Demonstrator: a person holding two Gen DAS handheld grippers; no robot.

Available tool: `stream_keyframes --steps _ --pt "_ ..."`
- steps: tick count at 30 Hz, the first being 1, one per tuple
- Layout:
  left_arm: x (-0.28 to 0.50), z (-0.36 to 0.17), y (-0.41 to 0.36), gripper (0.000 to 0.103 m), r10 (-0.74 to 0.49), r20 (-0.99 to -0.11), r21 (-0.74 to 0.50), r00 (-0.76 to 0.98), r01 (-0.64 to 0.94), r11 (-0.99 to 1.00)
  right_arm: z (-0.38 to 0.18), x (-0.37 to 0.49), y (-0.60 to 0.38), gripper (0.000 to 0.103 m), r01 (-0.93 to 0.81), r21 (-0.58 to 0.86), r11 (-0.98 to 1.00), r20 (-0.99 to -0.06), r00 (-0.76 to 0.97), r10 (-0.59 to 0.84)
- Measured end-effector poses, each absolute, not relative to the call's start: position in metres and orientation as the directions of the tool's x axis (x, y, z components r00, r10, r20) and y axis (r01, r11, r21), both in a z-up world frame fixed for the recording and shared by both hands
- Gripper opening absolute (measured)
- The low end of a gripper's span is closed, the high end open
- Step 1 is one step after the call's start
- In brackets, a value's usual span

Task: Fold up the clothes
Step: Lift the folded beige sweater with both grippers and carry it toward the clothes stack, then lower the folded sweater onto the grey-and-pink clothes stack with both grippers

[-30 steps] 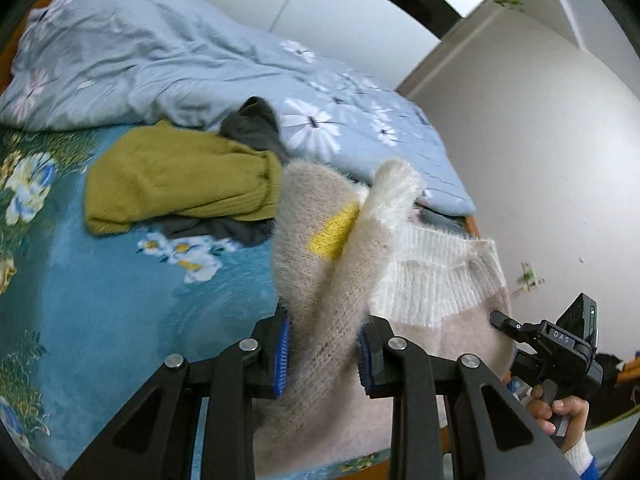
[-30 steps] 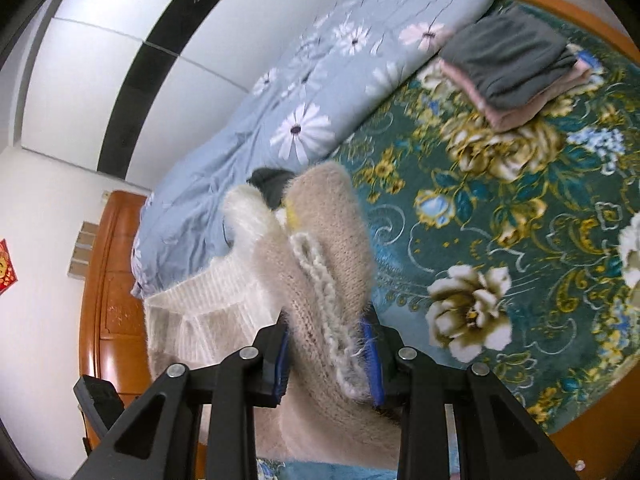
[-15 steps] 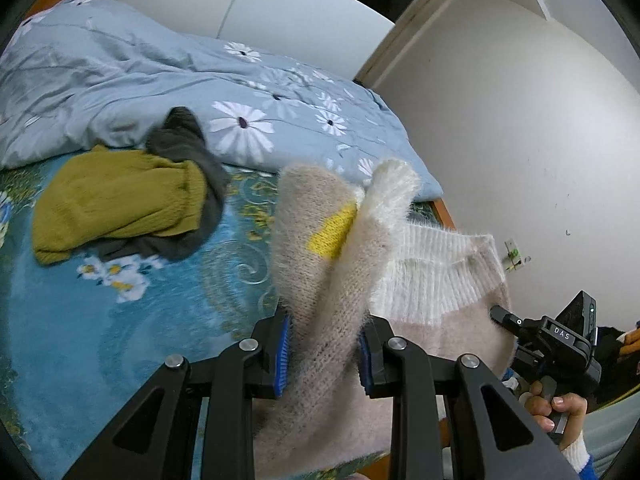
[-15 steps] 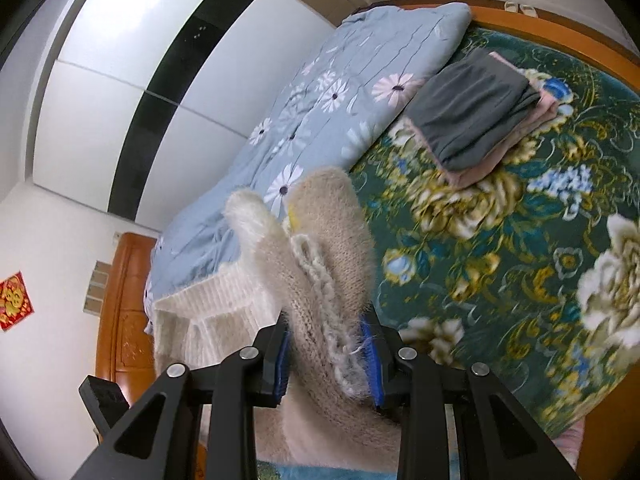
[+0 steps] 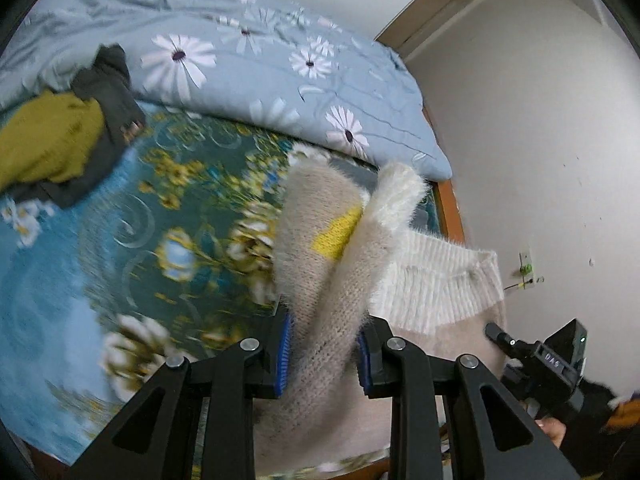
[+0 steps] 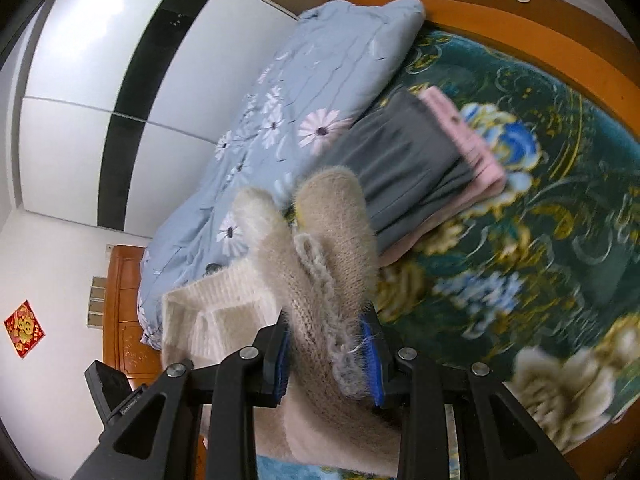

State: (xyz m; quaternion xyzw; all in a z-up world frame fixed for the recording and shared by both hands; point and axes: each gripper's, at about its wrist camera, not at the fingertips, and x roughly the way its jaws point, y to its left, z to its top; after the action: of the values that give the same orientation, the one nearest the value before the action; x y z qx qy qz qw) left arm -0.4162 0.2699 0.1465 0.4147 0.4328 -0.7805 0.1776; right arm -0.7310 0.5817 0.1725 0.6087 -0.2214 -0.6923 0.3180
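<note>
A fuzzy beige and cream sweater point(image 5: 320, 264) with a yellow patch hangs in the air between both grippers, above the floral bedspread point(image 5: 120, 240). My left gripper point(image 5: 324, 356) is shut on one bunched edge of it. My right gripper point(image 6: 330, 360) is shut on another bunched edge of the sweater point(image 6: 320, 264). The right gripper's body shows at the lower right of the left wrist view point(image 5: 552, 360). The sweater's cream ribbed part point(image 5: 432, 276) stretches between the two.
An olive sweater on dark clothes point(image 5: 52, 144) lies at the left of the bed. A folded grey and pink stack point(image 6: 424, 168) lies near the blue daisy duvet point(image 6: 312, 92). The wooden bed frame point(image 6: 580, 64) and white walls surround the bed.
Both grippers, still holding the sweater, have swung across the bed: the olive pile slid left in the left view, and the folded stack came closer in the right view.
</note>
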Motion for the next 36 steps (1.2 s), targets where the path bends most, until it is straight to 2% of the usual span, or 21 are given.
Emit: stream_keyframes --steps 6,18,26,32,36 --pt "-0.482 0.149 0.282 0.027 0.099 -0.833 -0.494 -0.545 0.651 -0.576 0.160 -0.796 0.598 0.033 0.152 0.710 -0.688 -0.691 -0.037 -0.722" --pt "-0.608 0.142 0.235 0.028 0.130 -0.864 -0.459 -0.486 0.655 -0.600 0.132 -0.912 0.569 0.033 0.098 0.726 -0.681 -0.681 -0.038 -0.731" --pt "-0.659 0.084 0.197 0.028 0.171 -0.873 -0.468 -0.456 0.689 -0.554 0.080 -0.966 0.544 0.033 0.051 0.698 -0.714 -0.715 -0.004 -0.699" --pt "-0.666 0.030 0.182 0.029 0.202 -0.883 -0.465 -0.424 0.733 -0.496 0.036 -0.985 0.544 0.033 0.009 0.661 -0.750 -0.750 0.018 -0.661" --pt "-0.664 0.003 0.180 0.033 0.217 -0.892 -0.452 -0.397 0.747 -0.487 0.010 -0.990 0.550 0.034 -0.015 0.655 -0.755 -0.755 0.034 -0.655"
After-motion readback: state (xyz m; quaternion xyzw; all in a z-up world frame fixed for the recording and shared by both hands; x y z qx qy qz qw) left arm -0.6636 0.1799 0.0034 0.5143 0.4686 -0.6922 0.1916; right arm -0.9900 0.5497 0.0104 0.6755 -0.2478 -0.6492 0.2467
